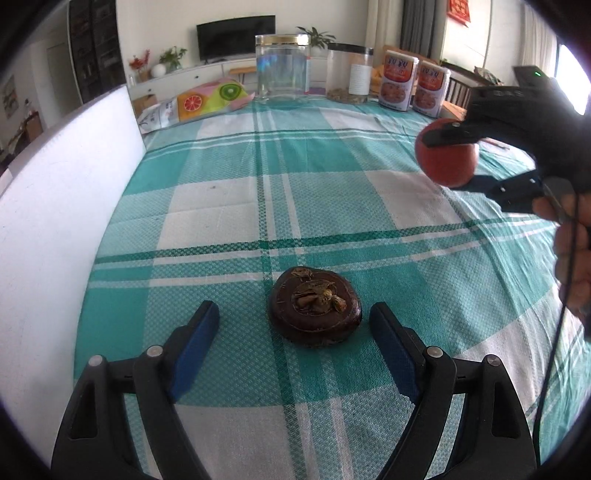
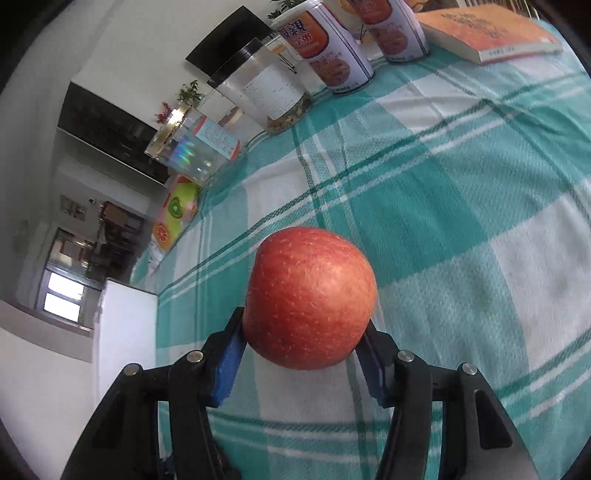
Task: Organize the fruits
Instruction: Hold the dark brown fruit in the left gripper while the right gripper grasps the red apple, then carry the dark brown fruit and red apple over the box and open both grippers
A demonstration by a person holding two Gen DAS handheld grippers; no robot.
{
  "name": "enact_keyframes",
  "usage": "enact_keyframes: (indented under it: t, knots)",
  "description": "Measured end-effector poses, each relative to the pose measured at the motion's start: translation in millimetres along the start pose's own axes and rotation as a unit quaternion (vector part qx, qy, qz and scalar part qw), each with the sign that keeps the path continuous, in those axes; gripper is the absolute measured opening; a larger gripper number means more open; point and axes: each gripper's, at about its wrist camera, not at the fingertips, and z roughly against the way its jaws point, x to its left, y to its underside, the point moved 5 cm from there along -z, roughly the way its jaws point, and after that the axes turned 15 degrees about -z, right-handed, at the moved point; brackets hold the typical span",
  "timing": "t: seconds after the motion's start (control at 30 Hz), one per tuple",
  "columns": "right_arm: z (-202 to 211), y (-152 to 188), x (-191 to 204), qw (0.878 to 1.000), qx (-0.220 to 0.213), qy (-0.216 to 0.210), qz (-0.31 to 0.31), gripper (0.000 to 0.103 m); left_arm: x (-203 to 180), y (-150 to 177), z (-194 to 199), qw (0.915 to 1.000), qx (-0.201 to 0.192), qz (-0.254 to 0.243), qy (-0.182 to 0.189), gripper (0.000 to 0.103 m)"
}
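Note:
A dark brown round fruit (image 1: 315, 311) with a dried stem lies on the teal plaid cloth (image 1: 295, 177). My left gripper (image 1: 293, 317) is open, its blue-padded fingers on either side of the fruit, not touching it. My right gripper (image 2: 304, 325) is shut on a red apple (image 2: 311, 298) and holds it above the cloth, tilted on its side. The same apple (image 1: 445, 158) and the right gripper (image 1: 448, 157) show at the right of the left wrist view, in the air.
At the cloth's far edge stand a clear jar with a gold lid (image 1: 282, 68), a clear jar with a black lid (image 1: 349, 74) and two printed tins (image 1: 399, 79). A book (image 2: 491, 35) lies beside the tins. A white box (image 1: 55, 206) stands at the left.

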Motion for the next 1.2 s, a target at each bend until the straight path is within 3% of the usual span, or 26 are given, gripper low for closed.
enact_keyframes:
  t: [0.13,0.27,0.33,0.43,0.53,0.67,0.73,0.87,0.93,1.07,1.1,1.13,1.17,1.2]
  knots:
    - [37,49,-31,0.996,0.035,-0.070,-0.047,0.056,0,0,0,1.0000,0.000,0.000,0.000,0.085]
    - [55,83,-62,0.996,0.044,-0.056,-0.056,0.056,0,0,0,1.0000,0.000,0.000,0.000,0.085]
    - [62,87,-69,0.996,0.036,-0.068,-0.052,0.056,0,0,0,1.0000,-0.001,0.002,0.005,0.086]
    - [69,85,-72,0.996,0.030,-0.062,-0.057,0.058,0,0,3,0.9991,-0.013,0.002,0.040,0.086]
    - [78,78,-75,0.999,0.014,-0.037,-0.037,0.066,-1,1,7,0.9976,-0.012,-0.002,0.068,0.084]
    - [99,68,-77,0.999,-0.030,0.014,0.010,0.083,-4,-2,11,0.9979,-0.016,-0.024,0.058,0.084]
    - [109,66,-73,0.996,-0.054,0.043,0.049,0.086,-7,-6,8,0.9980,-0.017,-0.031,0.052,0.081]
    - [113,85,-46,0.981,-0.065,0.078,0.168,0.097,-8,-8,1,0.9985,-0.005,-0.046,0.027,0.049]
    - [106,99,-35,0.970,-0.052,0.091,0.218,0.097,-8,-7,3,0.9986,-0.006,-0.048,0.022,0.049]
    - [86,111,-30,0.948,-0.068,0.150,0.274,0.095,-6,-2,12,0.9991,-0.005,-0.033,0.028,0.049]
    - [81,109,-32,0.942,-0.075,0.177,0.277,0.092,-5,-1,18,0.9990,-0.006,-0.027,0.034,0.049]
    - [80,107,-34,0.935,-0.083,0.200,0.280,0.077,-5,0,26,0.9989,-0.009,-0.019,0.041,0.049]
    - [81,104,-35,0.935,-0.085,0.202,0.278,0.070,-5,2,36,0.9986,-0.013,-0.010,0.050,0.049]
    - [83,101,-37,0.941,-0.082,0.195,0.264,0.070,-6,4,46,0.9981,-0.016,-0.003,0.060,0.049]
